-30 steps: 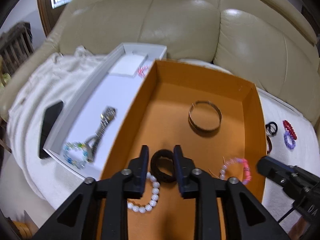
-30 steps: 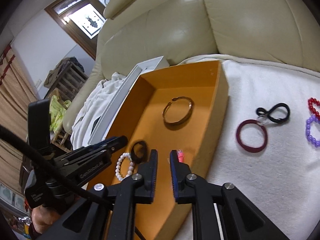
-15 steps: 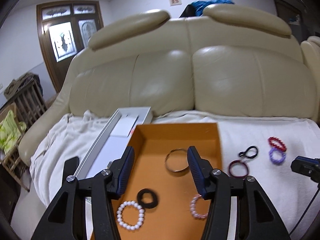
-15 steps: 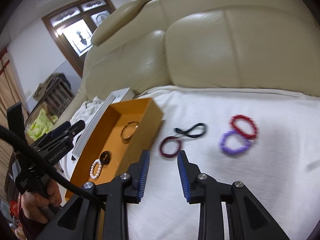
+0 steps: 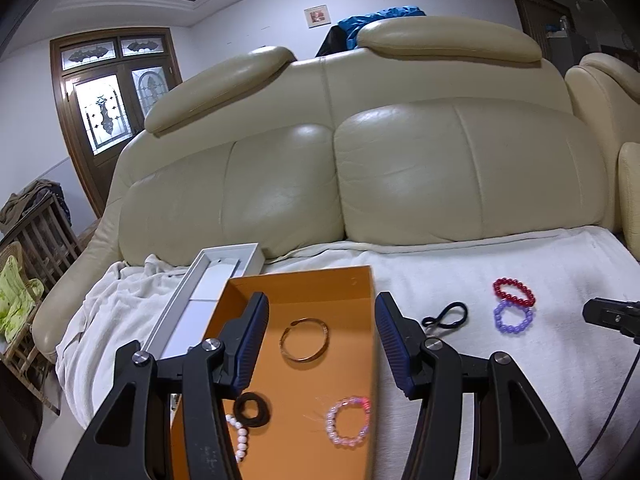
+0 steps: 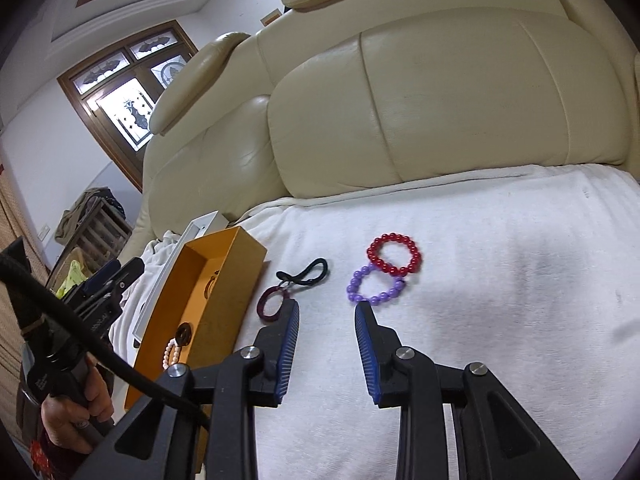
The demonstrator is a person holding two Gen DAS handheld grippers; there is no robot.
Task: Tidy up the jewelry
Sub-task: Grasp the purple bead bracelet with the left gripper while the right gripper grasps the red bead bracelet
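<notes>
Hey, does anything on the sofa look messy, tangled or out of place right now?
Yes. The red bead bracelet overlaps the purple bead bracelet on the white towel. The black hair tie is twisted, touching the maroon ring. All four lie outside the orange box.

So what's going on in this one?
A person is sorting jewelry on a towel-covered sofa with two handheld grippers. The left gripper is open and empty above the orange box, which holds a metal bangle, black hair tie, pearl bracelet and pink beaded bracelet. The right gripper, also open, points toward the purple bracelet lying outside, overlapped by the red bracelet.
</notes>
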